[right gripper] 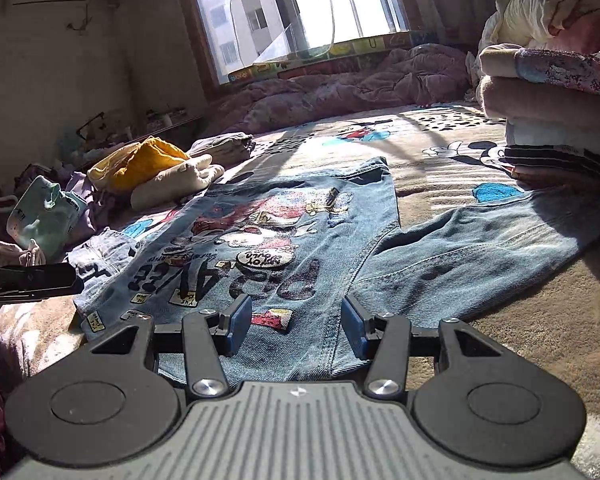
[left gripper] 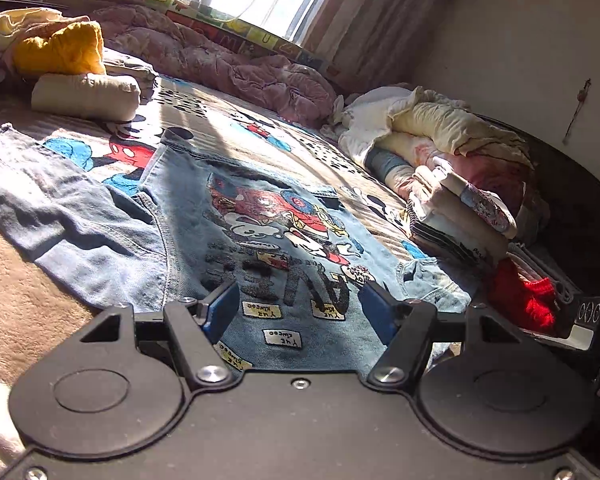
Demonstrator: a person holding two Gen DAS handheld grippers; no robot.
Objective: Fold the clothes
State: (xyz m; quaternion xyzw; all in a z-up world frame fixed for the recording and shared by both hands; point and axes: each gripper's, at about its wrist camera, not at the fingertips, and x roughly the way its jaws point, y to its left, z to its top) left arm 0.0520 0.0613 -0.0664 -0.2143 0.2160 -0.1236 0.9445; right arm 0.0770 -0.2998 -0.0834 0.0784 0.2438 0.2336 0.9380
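Observation:
A blue denim jacket (left gripper: 260,220) with cartoon patches lies spread back-up on the patterned bed blanket; it also shows in the right wrist view (right gripper: 268,240). One sleeve (left gripper: 60,208) stretches left in the left wrist view, and a sleeve (right gripper: 480,240) stretches right in the right wrist view. My left gripper (left gripper: 300,308) is open and empty, just above the jacket's near hem. My right gripper (right gripper: 296,322) is open and empty over the hem near the sleeve seam. The other gripper's body (right gripper: 32,280) shows at the left edge.
A stack of folded clothes (left gripper: 460,216) sits to the right, also in the right wrist view (right gripper: 552,120). A yellow garment (left gripper: 60,48) and a cream roll (left gripper: 84,94) lie at the far left. A pink quilt (left gripper: 240,64) lies under the window. A red item (left gripper: 524,296) is nearby.

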